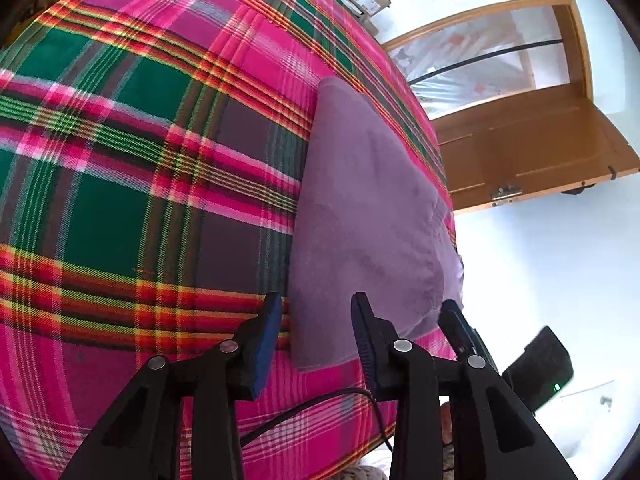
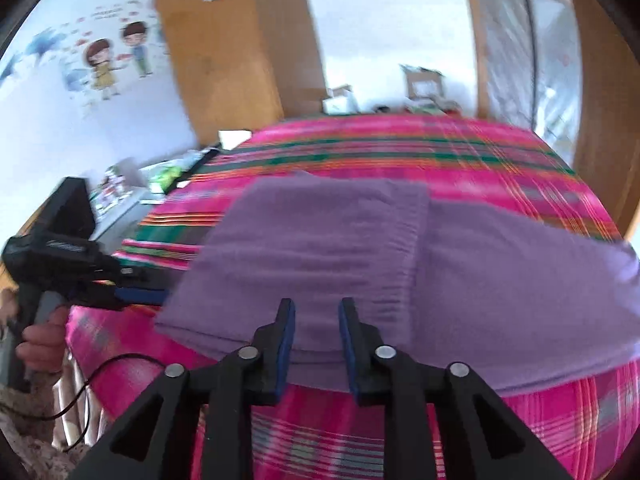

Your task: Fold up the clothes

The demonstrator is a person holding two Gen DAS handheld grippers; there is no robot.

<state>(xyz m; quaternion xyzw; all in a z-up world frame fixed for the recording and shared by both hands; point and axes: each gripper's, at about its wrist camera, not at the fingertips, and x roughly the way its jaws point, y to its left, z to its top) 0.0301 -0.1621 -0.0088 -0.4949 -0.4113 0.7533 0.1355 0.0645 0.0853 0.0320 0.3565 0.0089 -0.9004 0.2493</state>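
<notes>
Purple garment (image 2: pixel 360 248) lies flat, apparently already folded over on itself, on the plaid bed (image 1: pixel 120 200) by its near edge. Right claw (image 2: pixel 316 344) gapes over its near hem; left claw (image 1: pixel 316 336) gapes at its corner. Any further fold needs even edges.

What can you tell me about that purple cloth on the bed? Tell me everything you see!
The purple cloth garment looks soft, like fleece. It is folded into flat layers, with a gathered band showing across the top layer. It lies near the edge of the pink, green and red checked blanket, which touches it underneath. The left gripper and right gripper sit open at its near edge; no finger visibly pinches it.
</notes>
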